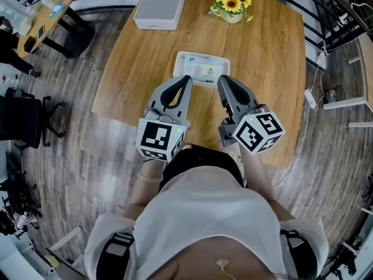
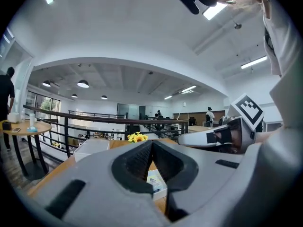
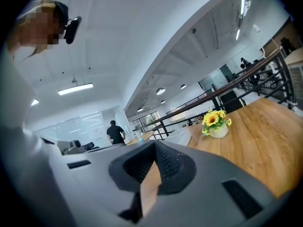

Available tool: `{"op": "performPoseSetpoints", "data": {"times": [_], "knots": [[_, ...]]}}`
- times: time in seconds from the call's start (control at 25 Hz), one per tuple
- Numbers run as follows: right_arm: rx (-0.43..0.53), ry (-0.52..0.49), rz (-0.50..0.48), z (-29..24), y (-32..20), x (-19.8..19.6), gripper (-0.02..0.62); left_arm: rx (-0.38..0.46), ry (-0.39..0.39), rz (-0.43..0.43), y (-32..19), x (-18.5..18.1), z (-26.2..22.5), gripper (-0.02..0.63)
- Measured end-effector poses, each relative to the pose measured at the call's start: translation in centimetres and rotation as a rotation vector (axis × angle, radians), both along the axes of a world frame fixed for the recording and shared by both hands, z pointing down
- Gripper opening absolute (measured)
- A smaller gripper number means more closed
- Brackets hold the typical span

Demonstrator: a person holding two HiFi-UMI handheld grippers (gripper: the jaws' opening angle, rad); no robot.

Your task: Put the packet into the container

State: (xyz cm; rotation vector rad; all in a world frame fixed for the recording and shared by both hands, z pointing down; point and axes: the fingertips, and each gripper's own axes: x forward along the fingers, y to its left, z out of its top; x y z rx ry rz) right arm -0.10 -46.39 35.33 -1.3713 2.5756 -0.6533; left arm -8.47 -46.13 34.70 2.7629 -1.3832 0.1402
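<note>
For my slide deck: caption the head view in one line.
Left hand-held gripper and right hand-held gripper, both shut and empty, poised near the packet on the table; container beyond.

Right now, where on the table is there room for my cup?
The biggest bare patch is right of the packet, this side of the sunflowers, out to the table's right edge. Another lies left of the packet, this side of the white container. The near middle is crowded: the left gripper and right gripper hang by the packet.
</note>
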Motion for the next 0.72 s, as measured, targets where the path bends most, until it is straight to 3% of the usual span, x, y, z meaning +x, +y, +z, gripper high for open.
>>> {"op": "performPoseSetpoints", "data": {"times": [0.24, 0.72], "knots": [[0.101, 0.138, 0.100, -0.4, 1.9, -0.4, 0.011, -0.036, 0.053, 0.044, 2.4, 1.6, 0.9, 0.009], [0.135, 0.187, 0.084, -0.7, 3.4, -0.7, 0.011, -0.029, 0.057, 0.082, 2.7, 2.0, 1.0, 0.009]]}}
